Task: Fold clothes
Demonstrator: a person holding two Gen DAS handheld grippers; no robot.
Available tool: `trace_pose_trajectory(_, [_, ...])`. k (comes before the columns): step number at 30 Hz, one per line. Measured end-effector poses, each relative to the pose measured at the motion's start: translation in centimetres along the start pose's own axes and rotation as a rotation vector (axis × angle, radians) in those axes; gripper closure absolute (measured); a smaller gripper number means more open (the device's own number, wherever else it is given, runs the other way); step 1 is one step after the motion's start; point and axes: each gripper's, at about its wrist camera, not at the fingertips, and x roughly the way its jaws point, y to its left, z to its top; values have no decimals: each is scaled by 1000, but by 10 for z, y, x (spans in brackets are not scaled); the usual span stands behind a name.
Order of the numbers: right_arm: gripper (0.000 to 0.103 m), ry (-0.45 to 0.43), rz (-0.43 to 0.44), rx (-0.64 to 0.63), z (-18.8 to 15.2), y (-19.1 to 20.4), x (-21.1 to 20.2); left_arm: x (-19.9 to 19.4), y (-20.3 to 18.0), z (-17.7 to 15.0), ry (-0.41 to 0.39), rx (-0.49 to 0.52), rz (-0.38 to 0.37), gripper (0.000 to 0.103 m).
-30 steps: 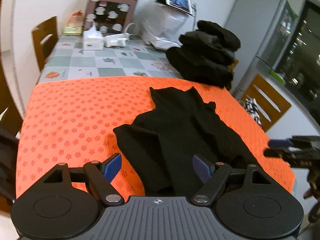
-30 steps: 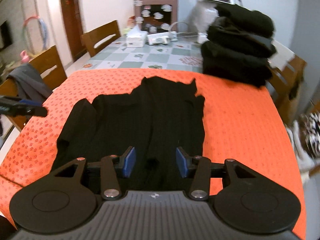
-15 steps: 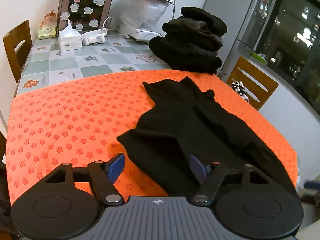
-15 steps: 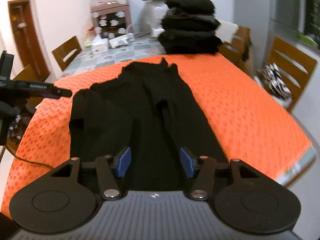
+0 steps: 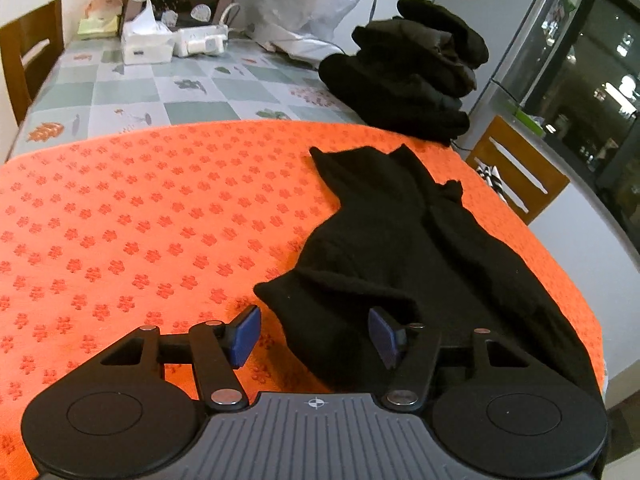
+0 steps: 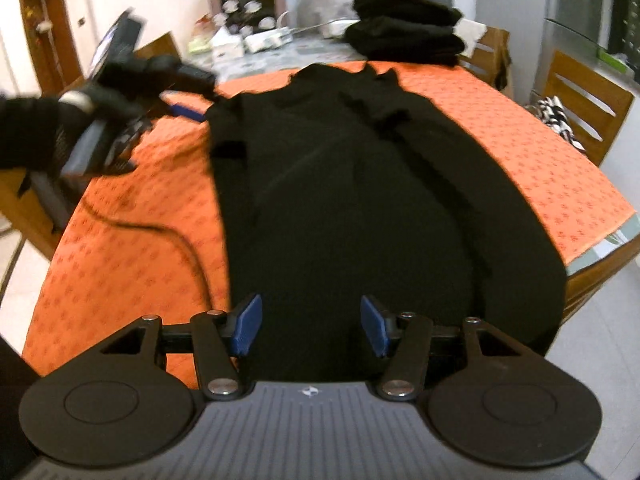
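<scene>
A black garment (image 6: pixel 360 184) lies spread lengthwise on the orange mat (image 5: pixel 132 216), its collar end toward the stack (image 5: pixel 412 68) of folded dark clothes beyond the mat's far edge. The left gripper (image 5: pixel 314 334) hangs over the garment's near left corner; its jaws have just been closing, a fold of cloth lies between them, and the blue pads (image 5: pixel 244 334) are not pressing on it. The right gripper (image 6: pixel 311 330) hangs released over the garment's near hem; its jaws have been opening, cloth beneath them, nothing grasped. A tissue box (image 5: pixel 146 42) sits far beyond the mat
</scene>
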Motion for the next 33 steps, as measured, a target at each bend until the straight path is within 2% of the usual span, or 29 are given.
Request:
trace_pose_trajectory(7, [42, 6, 1, -82, -6, 39, 14, 12, -2, -4, 22, 0, -23, 40])
trace_pose_trajectory(12, [44, 21, -53, -135, -5, 53, 26, 13, 3, -2, 6, -37, -40, 40])
trace_pose_trajectory(16, [51, 17, -60, -125, 0, 49, 26, 13, 7, 0, -7, -83, -56, 41])
trace_pose_trajectory(21, [53, -16, -50, -122, 5, 45, 27, 13, 6, 0, -19, -104, -58, 43])
trace_pose_trajectory(26, [53, -89, 2, -83, 11, 38, 16, 12, 6, 1, -17, -102, -52, 43])
trace_pose_trajectory(28, [53, -120, -3, -62, 13, 32, 9, 13, 8, 2, -5, -98, -51, 43])
trace_pose_trajectory(33, [53, -42, -66, -70, 9, 21, 21, 17, 8, 9, 42, -55, -50, 43])
